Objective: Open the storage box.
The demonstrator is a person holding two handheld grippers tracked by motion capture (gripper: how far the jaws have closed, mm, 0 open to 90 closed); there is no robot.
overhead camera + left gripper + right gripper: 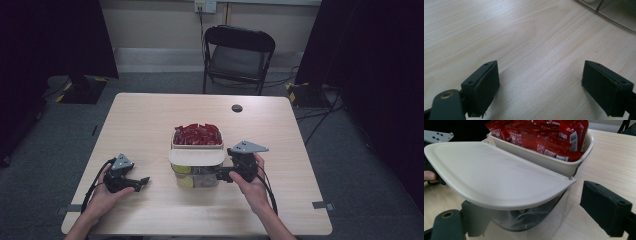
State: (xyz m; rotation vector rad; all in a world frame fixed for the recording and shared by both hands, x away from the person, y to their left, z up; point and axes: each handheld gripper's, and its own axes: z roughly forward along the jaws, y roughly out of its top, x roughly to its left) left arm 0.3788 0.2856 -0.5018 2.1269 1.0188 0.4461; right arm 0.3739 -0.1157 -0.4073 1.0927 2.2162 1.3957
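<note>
Cream lid [499, 180] edge between right gripper [536, 220] fingers [605, 211].

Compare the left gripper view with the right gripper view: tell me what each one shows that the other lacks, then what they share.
The left gripper view alone gives the left gripper, open over bare table, with a container edge at the top right corner. The right gripper view alone gives the right gripper, open at the clear container, plus the cream lid, the red packets in the cream tray and, far left, the other hand. Both share the wooden tabletop and a pair of black jaws set wide apart.
</note>
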